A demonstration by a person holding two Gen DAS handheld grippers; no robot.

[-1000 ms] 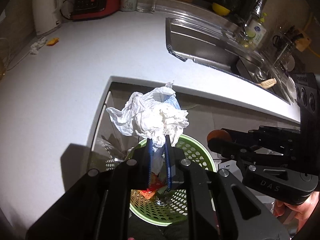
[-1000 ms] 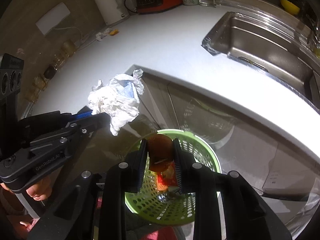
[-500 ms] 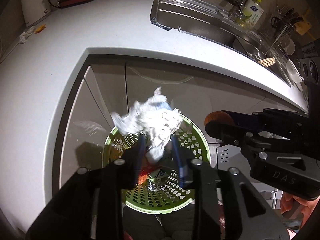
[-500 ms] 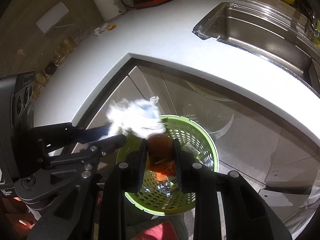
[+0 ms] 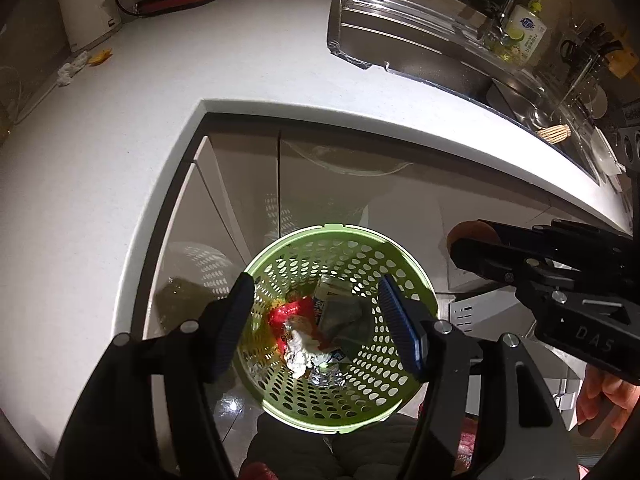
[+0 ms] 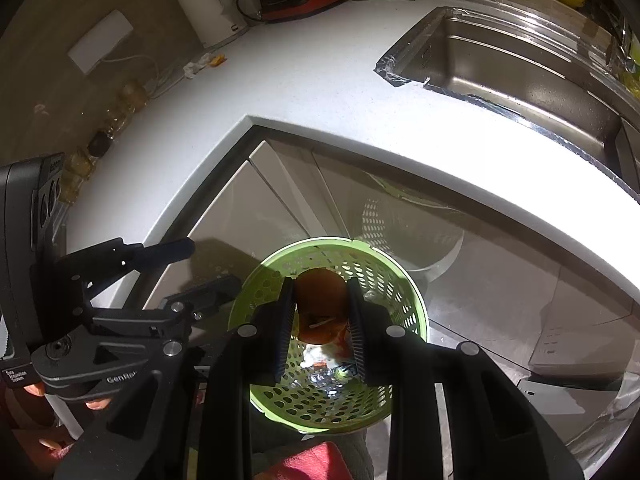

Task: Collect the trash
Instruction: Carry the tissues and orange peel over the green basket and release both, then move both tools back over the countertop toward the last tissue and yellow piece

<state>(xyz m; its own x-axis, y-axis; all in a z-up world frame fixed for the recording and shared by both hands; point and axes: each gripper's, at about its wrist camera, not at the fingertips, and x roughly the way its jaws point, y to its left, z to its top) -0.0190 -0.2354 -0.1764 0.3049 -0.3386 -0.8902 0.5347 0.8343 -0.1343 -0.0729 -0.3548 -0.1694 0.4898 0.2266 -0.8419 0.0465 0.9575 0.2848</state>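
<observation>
We hold the left gripper above the green basket, jaws spread apart and empty. Inside the basket lie a crumpled white tissue, a red wrapper and foil scraps. We hold the right gripper over the same basket, jaws clamped on a round orange-brown fruit. On the white desk, at 10 o'clock, a small tissue scrap lies touching an orange peel, just beside the white kettle.
</observation>
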